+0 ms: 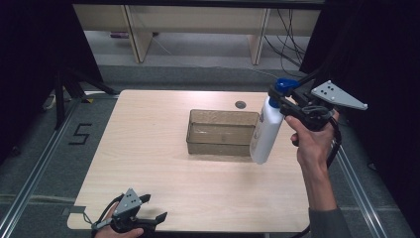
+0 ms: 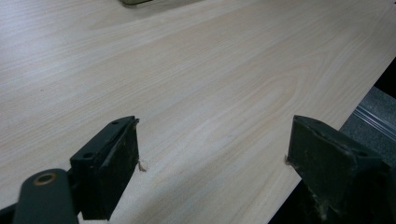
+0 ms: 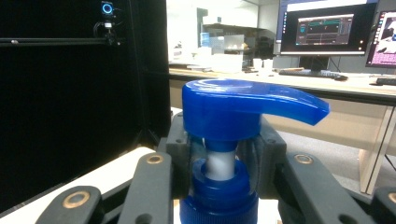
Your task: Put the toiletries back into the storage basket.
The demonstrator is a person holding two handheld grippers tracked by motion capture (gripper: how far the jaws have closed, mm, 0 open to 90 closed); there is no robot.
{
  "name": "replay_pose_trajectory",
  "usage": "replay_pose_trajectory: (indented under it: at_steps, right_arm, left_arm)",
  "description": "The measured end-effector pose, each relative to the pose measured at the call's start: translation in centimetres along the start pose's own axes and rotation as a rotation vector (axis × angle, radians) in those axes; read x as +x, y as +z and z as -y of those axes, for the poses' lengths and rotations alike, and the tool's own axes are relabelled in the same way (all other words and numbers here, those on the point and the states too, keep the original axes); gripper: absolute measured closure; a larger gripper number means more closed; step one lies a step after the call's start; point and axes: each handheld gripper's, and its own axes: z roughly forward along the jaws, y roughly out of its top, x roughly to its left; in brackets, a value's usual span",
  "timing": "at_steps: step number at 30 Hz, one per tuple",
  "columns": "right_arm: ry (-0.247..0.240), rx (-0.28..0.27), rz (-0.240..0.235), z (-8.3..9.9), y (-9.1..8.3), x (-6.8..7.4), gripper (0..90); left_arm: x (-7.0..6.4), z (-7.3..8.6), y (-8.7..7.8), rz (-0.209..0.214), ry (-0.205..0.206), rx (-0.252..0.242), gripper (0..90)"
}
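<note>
From the high view, your right gripper (image 1: pixel 283 101) is raised above the right side of the worktop (image 1: pixel 148 163), and your right hand (image 1: pixel 312 141) grips its handle. Its fingers are clamped on the neck of a white pump bottle (image 1: pixel 265 131) with a blue pump head (image 1: pixel 284 85). The bottle hangs tilted, off the worktop, its base just beside the right end of a clear rectangular plastic bin (image 1: pixel 222 133) that sits near the middle of the worktop. Your left gripper (image 1: pixel 151 210) is low at the near edge of the worktop, well apart from the bin and the bottle, with its fingers spread.

From the left gripper view, you look along the two black fingers (image 2: pixel 109 163) at bare pale wood-grain worktop (image 2: pixel 196 79). The fingers stand wide apart with nothing between them, and one of them hangs past the worktop's edge. A corner of the bin (image 2: pixel 135 2) shows at the top edge.

From the right gripper view, you get the close detail of the grip that the high view lacks. The blue pump head (image 3: pixel 233 109) stands upright, its spout pointing to the right of the picture. The fingers (image 3: pixel 180 149) press from both sides on the white stem (image 3: pixel 220 164) between the head and the blue screw collar (image 3: pixel 219 198). Behind it are a black curtain, a desk and lit computer monitors (image 3: pixel 327 28).
</note>
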Motion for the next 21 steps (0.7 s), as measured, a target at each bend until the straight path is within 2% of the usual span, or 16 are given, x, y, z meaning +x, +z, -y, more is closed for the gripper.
replay_pose_trajectory:
  at_steps: [1, 6, 7, 8, 14, 17, 19, 21]
  right_arm:
    - [-0.014, -0.008, -0.001, 0.0, 0.2, -0.2, 66.4]
    - [-0.007, -0.008, 0.002, -0.2, 0.8, -0.7, 66.4]
    - [0.008, -0.003, -0.007, -0.3, 0.9, -0.7, 66.3]
    - [-0.003, -0.013, 0.005, -0.3, 1.1, -0.9, 66.3]
    - [-0.019, 0.002, 0.005, -0.6, 1.9, -1.4, 66.4]
    - [-0.008, 0.011, 0.002, -0.7, 2.4, -1.6, 66.3]
    - [-0.015, 0.008, 0.005, -0.7, 2.7, -2.0, 66.4]
    - [0.006, 0.002, 0.005, -0.6, 3.0, -2.2, 66.4]
  left_arm:
    - [0.0, 0.0, 0.0, 0.002, 0.003, -0.004, 16.0]
    - [0.1, 0.0, 0.0, 0.009, 0.003, -0.002, 16.0]
    - [0.1, 0.0, 0.0, 0.007, 0.004, -0.004, 16.0]
    - [0.1, 0.0, 0.0, 0.007, 0.003, -0.004, 16.0]
    - [0.0, 0.0, 0.0, 0.005, 0.0, -0.003, 16.0]
    - [0.0, 0.0, 0.0, -0.002, 0.0, 0.005, 16.0]
    - [0.0, 0.0, 0.1, 0.004, -0.001, -0.008, 16.0]
    - [0.1, 0.0, 0.0, 0.003, 0.002, -0.004, 16.0]
